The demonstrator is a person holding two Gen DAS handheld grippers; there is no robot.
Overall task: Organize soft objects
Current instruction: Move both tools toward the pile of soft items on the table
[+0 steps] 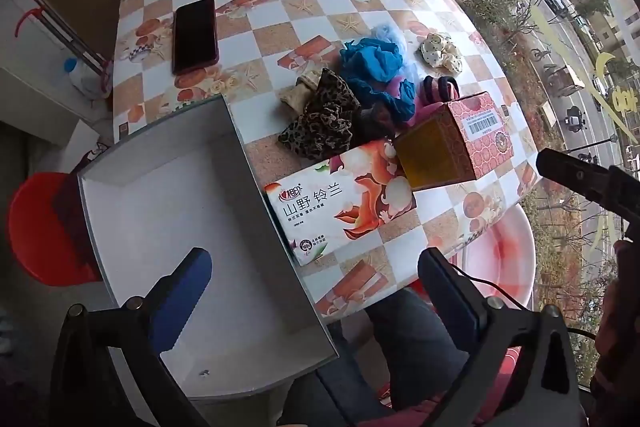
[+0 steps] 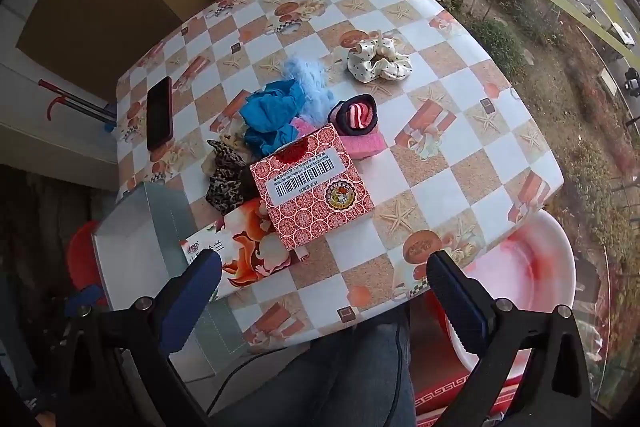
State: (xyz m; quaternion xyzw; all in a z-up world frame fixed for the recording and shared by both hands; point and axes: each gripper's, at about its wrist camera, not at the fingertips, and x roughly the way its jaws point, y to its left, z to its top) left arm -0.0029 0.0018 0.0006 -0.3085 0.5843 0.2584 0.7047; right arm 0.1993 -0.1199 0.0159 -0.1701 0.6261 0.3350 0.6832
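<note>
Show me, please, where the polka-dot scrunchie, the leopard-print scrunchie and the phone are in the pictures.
polka-dot scrunchie [image 2: 378,63]: right wrist view, on its cream ruffled fabric.
leopard-print scrunchie [image 1: 324,119]: left wrist view, on the middle of its folds.
phone [image 1: 195,35]: left wrist view, on the centre of its dark screen.

Left gripper [image 1: 316,281] and right gripper [image 2: 324,281] both held low and forward, blue-padded jaws spread wide apart, gripping nothing.
</note>
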